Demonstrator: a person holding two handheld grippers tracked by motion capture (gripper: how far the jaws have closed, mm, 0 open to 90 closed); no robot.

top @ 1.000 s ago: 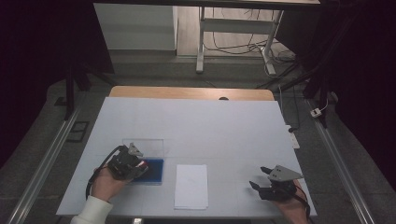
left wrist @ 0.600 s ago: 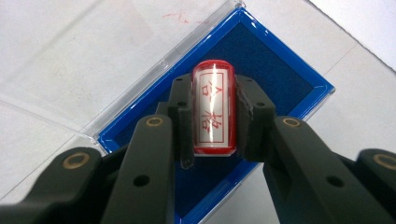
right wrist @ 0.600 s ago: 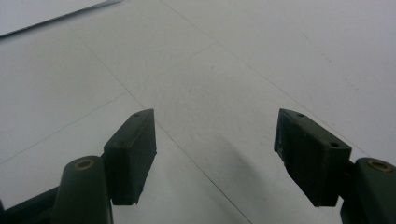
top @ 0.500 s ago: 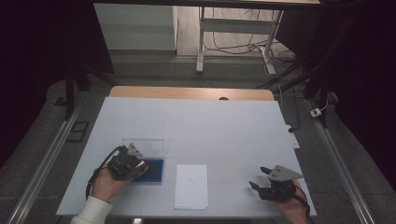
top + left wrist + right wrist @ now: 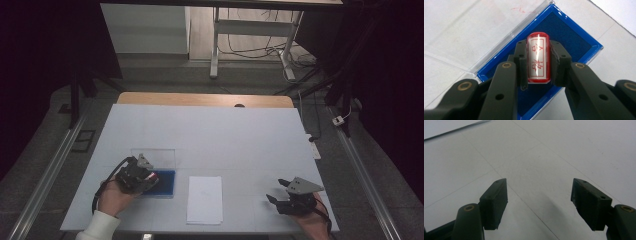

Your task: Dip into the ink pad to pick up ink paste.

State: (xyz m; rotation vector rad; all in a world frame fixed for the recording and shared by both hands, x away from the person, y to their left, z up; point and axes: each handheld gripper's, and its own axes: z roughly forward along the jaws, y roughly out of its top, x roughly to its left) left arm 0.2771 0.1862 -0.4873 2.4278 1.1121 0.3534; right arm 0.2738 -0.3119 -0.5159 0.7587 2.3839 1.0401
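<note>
Left gripper (image 5: pixel 537 65): jaws pinch a red stamp (image 5: pixel 538 58) by its sides, its lettered label facing up; the blue ink pad (image 5: pixel 574 40) lies directly beneath, its clear lid (image 5: pixel 153 156) open beyond. White paper (image 5: pixel 205 199) lies between the grippers. Right gripper (image 5: pixel 540 205): jaws spread wide above bare table (image 5: pixel 544 152), gripping nothing.

White bench top (image 5: pixel 215 135) with a wood strip (image 5: pixel 205 99) along its far edge. Grey floor (image 5: pixel 165 75) around it, metal rails (image 5: pixel 42 180) along both sides. Beyond, white table legs (image 5: pixel 216 45), loose cables (image 5: pixel 250 47), pale cabinet (image 5: pixel 145 27). Dark surroundings left and right.
</note>
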